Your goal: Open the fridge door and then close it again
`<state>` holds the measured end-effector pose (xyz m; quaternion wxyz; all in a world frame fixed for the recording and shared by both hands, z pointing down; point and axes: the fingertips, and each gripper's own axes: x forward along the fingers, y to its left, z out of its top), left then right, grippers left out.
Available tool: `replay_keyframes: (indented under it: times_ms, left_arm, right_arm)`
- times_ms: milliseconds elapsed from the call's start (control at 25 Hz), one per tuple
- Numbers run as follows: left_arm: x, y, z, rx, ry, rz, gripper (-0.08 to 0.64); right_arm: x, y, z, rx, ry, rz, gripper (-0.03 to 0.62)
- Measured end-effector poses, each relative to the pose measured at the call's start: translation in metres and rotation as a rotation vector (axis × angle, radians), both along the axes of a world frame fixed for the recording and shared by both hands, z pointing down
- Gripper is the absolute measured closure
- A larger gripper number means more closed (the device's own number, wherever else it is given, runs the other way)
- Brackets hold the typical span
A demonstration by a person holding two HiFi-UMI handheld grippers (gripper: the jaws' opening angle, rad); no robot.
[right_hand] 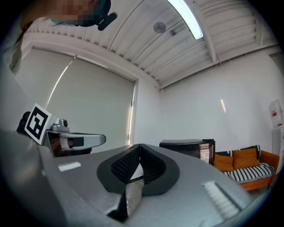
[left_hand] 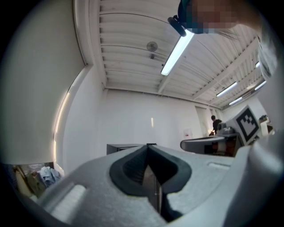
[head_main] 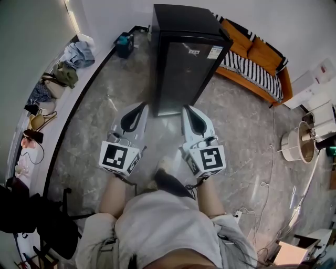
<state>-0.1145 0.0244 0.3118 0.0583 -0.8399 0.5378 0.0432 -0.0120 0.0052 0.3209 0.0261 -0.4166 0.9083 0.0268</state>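
While both claws are pinched closed on nothing at mid-frame, my left gripper [head_main: 140,107] and right gripper [head_main: 188,110] hang just short of the fridge [head_main: 181,63] at upper centre, its door closed. I'd open one claw before hooking the door's edge squarely.

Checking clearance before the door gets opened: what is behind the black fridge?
A white wall rises behind the fridge, and an orange sofa with a striped cover runs off behind its right side. Whatever lies low down directly behind it is hidden by its body.
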Motion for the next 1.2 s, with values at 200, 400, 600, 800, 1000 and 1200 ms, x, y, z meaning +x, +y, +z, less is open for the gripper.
replay_keyframes:
  times_ms: [200, 400, 600, 800, 1000, 1200]
  left_arm:
    - [-0.014, -0.049, -0.003, -0.003, 0.015, -0.014, 0.557]
    - [-0.018, -0.103, -0.001, -0.003, 0.018, -0.029, 0.557]
    - [-0.016, -0.154, 0.002, -0.008, 0.038, -0.031, 0.557]
    - [-0.007, -0.192, 0.004, -0.012, 0.037, -0.03, 0.549]
    - [-0.01, -0.221, 0.01, -0.029, 0.008, -0.023, 0.525]
    - [-0.029, -0.253, 0.019, -0.055, -0.006, 0.003, 0.508]
  right_arm:
    - [-0.016, -0.049, -0.003, 0.002, -0.019, -0.03, 0.591]
    - [-0.015, -0.101, -0.002, 0.004, -0.012, -0.023, 0.591]
    - [-0.012, -0.146, 0.0, 0.003, -0.007, -0.033, 0.591]
    - [-0.008, -0.179, 0.004, -0.001, -0.017, -0.056, 0.591]
    - [-0.017, -0.207, 0.01, -0.01, -0.025, -0.07, 0.591]
    - [-0.04, -0.227, 0.013, -0.014, -0.027, -0.071, 0.591]
